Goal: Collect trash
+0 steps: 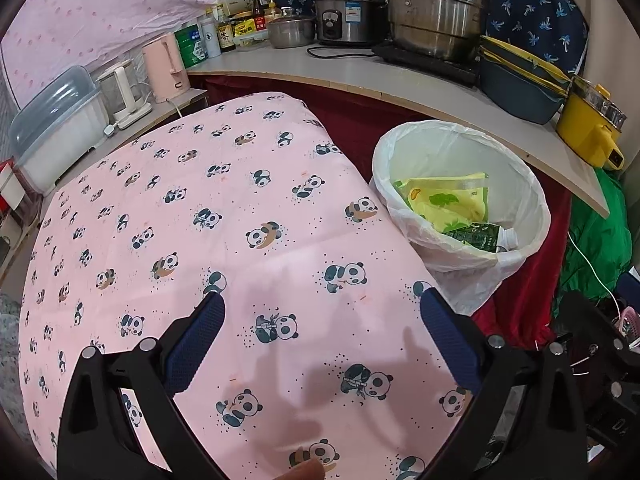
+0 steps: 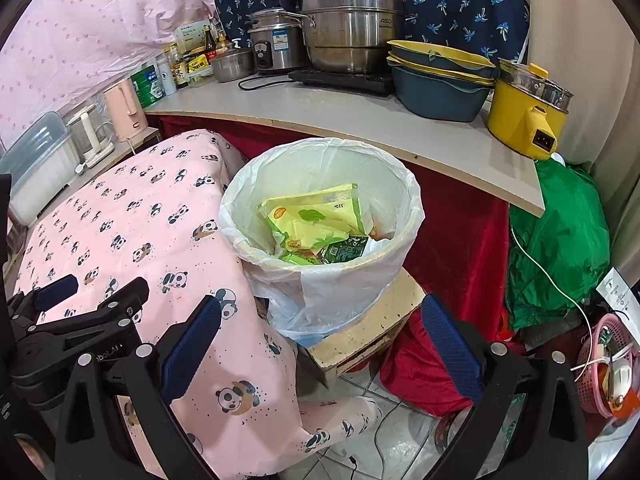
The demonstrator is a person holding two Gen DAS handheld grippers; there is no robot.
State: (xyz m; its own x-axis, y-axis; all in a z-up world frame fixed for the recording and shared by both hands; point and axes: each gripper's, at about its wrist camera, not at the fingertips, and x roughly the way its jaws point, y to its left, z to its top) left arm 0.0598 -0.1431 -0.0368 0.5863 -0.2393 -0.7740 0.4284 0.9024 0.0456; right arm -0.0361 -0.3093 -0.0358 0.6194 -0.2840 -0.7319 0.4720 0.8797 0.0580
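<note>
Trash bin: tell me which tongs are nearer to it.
Right. The right tongs hang open just in front of the trash bin, facing it. The left tongs hang open over the panda tablecloth, with the bin off to their right.

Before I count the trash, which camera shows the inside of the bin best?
The right wrist view: the bin sits central, its wrappers visible. The left wrist view shows it off to the right, partly hidden by its near rim.

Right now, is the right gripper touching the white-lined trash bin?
Apart. The right wrist view shows right gripper open, with floor between its fingers and the white-lined trash bin.
</note>
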